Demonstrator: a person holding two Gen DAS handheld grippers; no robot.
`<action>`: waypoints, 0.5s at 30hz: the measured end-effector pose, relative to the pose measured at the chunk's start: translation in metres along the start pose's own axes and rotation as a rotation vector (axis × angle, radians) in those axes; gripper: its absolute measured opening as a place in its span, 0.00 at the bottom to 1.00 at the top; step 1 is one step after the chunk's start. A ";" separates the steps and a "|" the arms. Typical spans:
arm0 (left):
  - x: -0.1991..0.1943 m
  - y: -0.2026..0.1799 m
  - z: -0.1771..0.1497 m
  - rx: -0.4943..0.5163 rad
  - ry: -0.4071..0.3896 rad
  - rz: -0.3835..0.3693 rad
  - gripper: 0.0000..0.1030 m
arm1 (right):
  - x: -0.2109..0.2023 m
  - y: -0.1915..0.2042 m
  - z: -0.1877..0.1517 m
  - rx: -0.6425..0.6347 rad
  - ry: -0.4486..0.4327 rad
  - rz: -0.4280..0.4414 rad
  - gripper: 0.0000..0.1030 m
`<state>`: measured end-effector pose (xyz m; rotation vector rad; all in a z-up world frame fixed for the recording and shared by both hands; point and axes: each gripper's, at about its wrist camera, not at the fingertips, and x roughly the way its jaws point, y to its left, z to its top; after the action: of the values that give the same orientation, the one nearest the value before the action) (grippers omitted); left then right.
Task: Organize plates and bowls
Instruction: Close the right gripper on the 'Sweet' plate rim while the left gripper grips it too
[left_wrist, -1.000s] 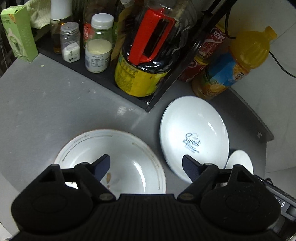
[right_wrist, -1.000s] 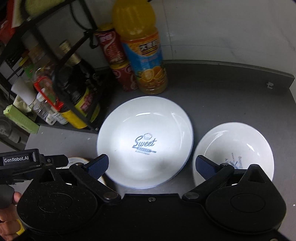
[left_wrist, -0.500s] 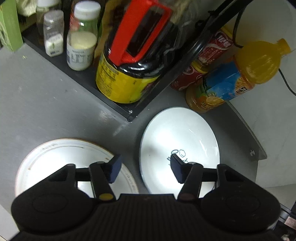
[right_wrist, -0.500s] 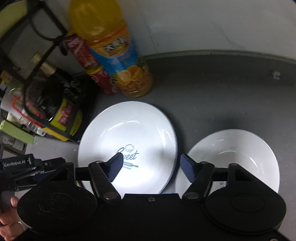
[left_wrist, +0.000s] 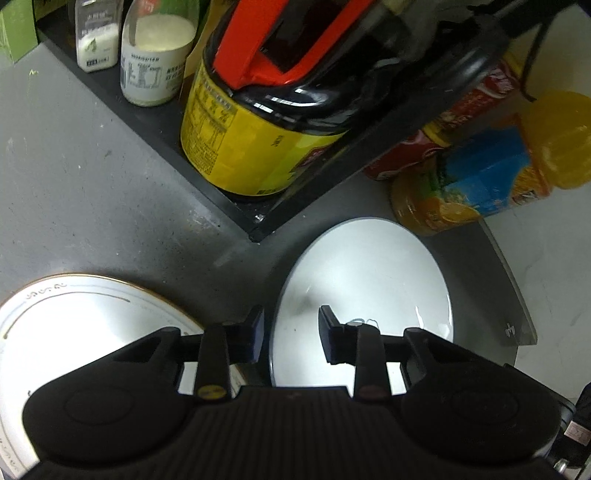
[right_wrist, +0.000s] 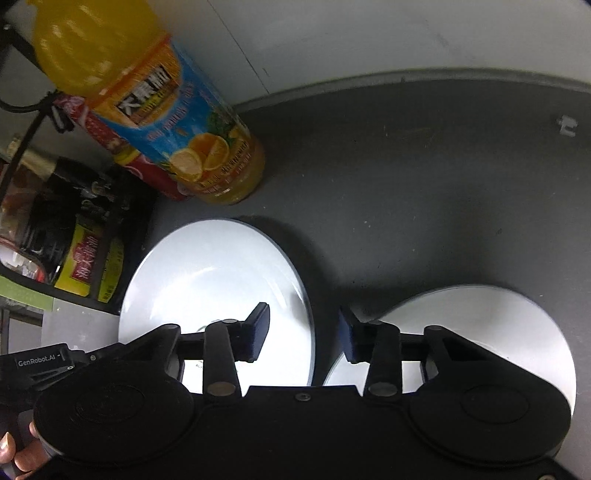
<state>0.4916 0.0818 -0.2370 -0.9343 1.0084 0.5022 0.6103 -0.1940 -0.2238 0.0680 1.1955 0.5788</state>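
On a grey countertop (right_wrist: 424, 192) beside a black condiment rack (left_wrist: 207, 177), we count three white dishes: a gold-rimmed plate (left_wrist: 74, 317), a glossy middle plate (left_wrist: 369, 280) and a plain bowl (right_wrist: 480, 325). Our left gripper (left_wrist: 291, 332) straddles the middle plate's left rim, our right gripper (right_wrist: 303, 332) its right rim; both pairs of jaws have just been closing, pads not yet pressing. Behind stand one orange juice bottle (right_wrist: 155, 96), two red cans (left_wrist: 443, 136), one yellow-labelled dark jug (left_wrist: 258, 122) and two jars (left_wrist: 155, 55). "GenRobot.AI" reads on the left tool (right_wrist: 40, 363).
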 end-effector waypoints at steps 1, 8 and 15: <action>0.003 0.002 0.001 -0.015 0.005 0.000 0.25 | 0.002 -0.002 0.000 0.009 0.008 0.009 0.36; 0.013 0.014 0.004 -0.079 0.002 -0.004 0.16 | 0.017 -0.008 0.001 0.053 0.055 0.038 0.29; 0.030 0.018 0.001 -0.127 0.062 -0.029 0.13 | 0.022 0.000 -0.001 0.036 0.070 0.028 0.27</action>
<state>0.4936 0.0908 -0.2709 -1.0816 1.0259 0.5200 0.6145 -0.1843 -0.2435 0.0962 1.2746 0.5882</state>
